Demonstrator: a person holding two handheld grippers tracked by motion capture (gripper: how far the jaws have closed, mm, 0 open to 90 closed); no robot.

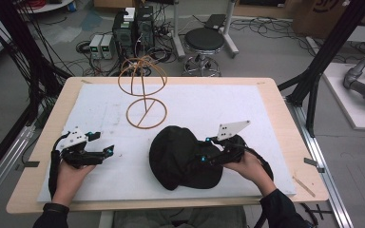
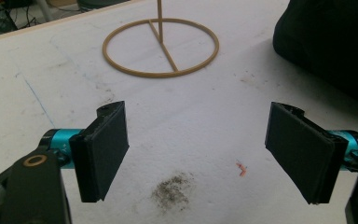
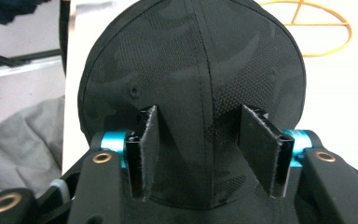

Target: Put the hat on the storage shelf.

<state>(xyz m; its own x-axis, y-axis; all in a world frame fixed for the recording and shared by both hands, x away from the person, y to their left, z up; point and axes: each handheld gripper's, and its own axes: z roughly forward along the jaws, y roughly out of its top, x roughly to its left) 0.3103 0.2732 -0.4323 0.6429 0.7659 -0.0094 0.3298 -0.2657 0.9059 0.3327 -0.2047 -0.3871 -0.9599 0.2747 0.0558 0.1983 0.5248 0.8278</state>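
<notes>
The right gripper [image 1: 208,156] rests on the black cap [image 1: 178,154], jaws parted, straddling its crown without pinching. The left gripper [image 1: 105,151] hovers spread wide over the white mat [image 1: 228,109], well apart from the cap. A wire stand [image 1: 145,95] rises behind.

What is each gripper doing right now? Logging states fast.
Left gripper: open, holding nothing, above the white mat.
Right gripper: jaws apart around the black cap; whether it grips cannot be told.
</notes>
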